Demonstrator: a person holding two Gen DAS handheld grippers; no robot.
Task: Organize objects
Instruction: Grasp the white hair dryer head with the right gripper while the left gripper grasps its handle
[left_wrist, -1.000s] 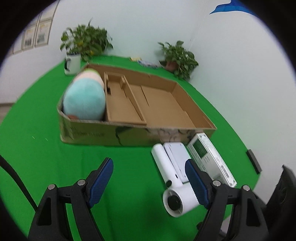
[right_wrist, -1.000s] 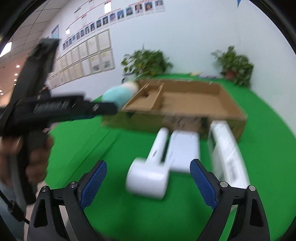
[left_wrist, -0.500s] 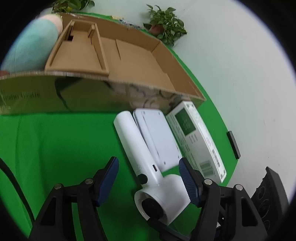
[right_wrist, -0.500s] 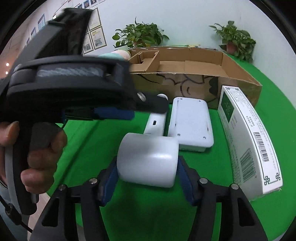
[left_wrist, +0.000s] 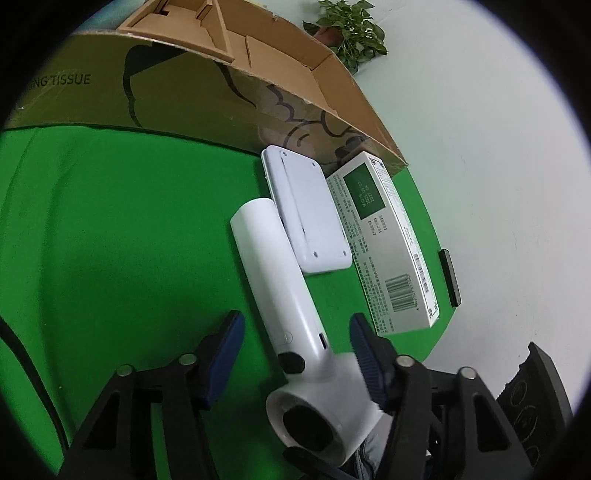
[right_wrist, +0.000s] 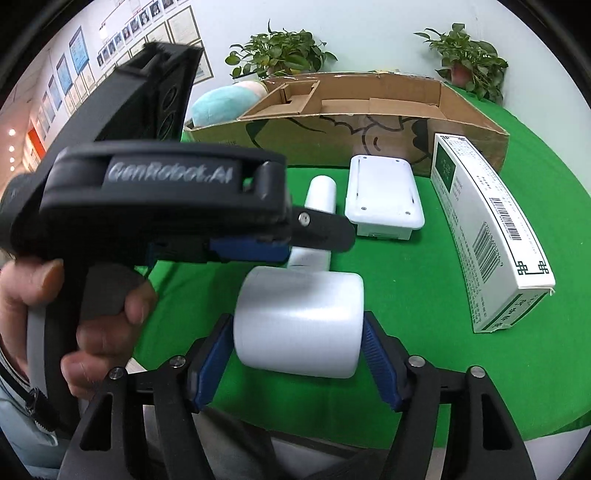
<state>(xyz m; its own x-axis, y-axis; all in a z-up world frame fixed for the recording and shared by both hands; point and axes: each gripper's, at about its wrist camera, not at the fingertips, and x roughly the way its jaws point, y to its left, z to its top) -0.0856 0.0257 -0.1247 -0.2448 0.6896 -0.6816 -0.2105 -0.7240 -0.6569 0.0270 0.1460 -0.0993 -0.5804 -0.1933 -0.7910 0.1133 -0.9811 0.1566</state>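
Observation:
A white hair dryer (left_wrist: 280, 280) lies on the green table, handle pointing toward the cardboard box (left_wrist: 207, 103). My left gripper (left_wrist: 295, 345) is open and straddles the handle near the head. My right gripper (right_wrist: 298, 341) is shut on the dryer's round head (right_wrist: 299, 328). A white flat device (left_wrist: 306, 218) and a white-and-green carton (left_wrist: 384, 251) lie to the right of the dryer. In the right wrist view the left gripper's body (right_wrist: 162, 206) and the hand holding it fill the left side, above the dryer handle (right_wrist: 320, 195).
The open cardboard box (right_wrist: 369, 122) holds a pastel plush (right_wrist: 221, 103) at its left end and cardboard dividers. Two potted plants (right_wrist: 280, 55) stand behind it. A small black bar (left_wrist: 451, 277) lies at the table's right edge. The table's front edge is just under my grippers.
Both grippers moved in on the hair dryer. The right jaws went from wide open to shut on its head. The left jaws dropped over the handle and stay open.

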